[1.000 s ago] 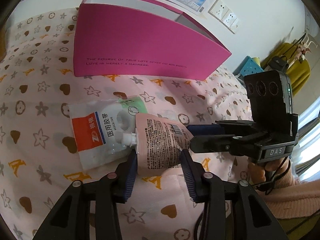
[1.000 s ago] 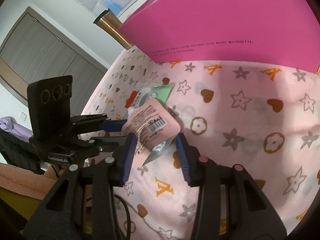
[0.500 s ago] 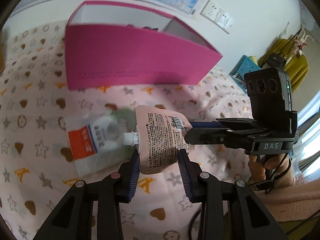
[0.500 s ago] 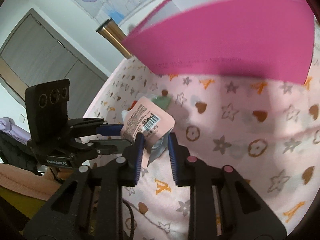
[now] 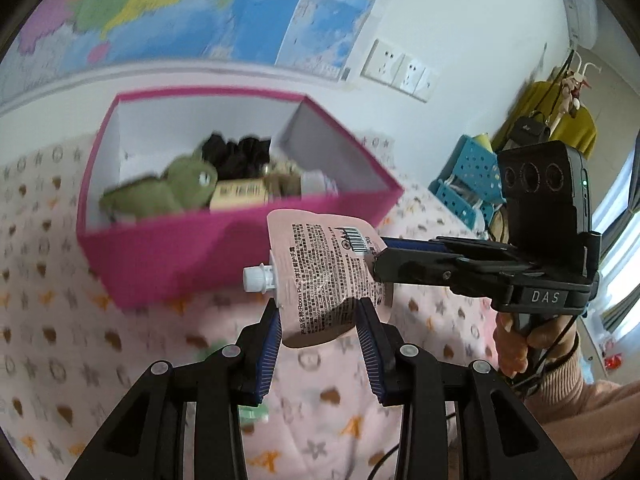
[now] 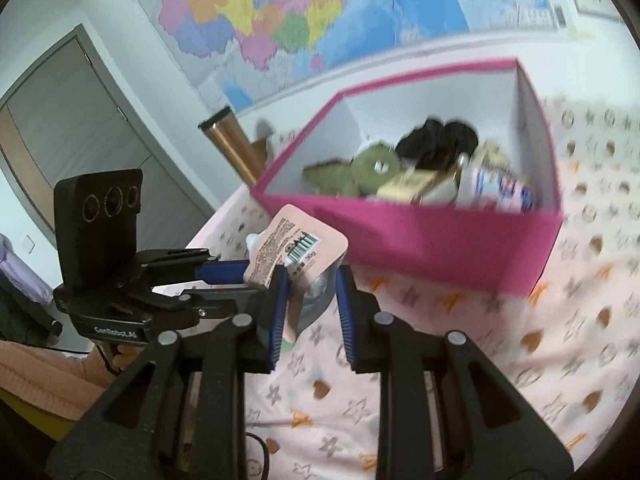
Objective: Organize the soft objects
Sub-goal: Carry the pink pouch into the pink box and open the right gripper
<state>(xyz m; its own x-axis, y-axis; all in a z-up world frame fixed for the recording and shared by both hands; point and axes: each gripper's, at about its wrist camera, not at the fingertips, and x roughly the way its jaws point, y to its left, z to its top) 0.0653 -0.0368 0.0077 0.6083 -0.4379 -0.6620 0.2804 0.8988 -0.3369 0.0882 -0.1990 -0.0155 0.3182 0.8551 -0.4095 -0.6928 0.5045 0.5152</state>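
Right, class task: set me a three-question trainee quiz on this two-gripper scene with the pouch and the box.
1. True or false: the pink spouted pouch lies flat on the patterned pink cloth.
2. How many grippers hold the pouch?
3. Which is inside the open magenta cardboard box? A) green plush toy B) glass cup C) metal spoon

Key
1. False: it is lifted clear.
2. Two: left gripper and right gripper, jaws closed on it.
3. A

Wrist cams face inward (close) — share pouch point(image 5: 328, 272), box point(image 6: 420, 240).
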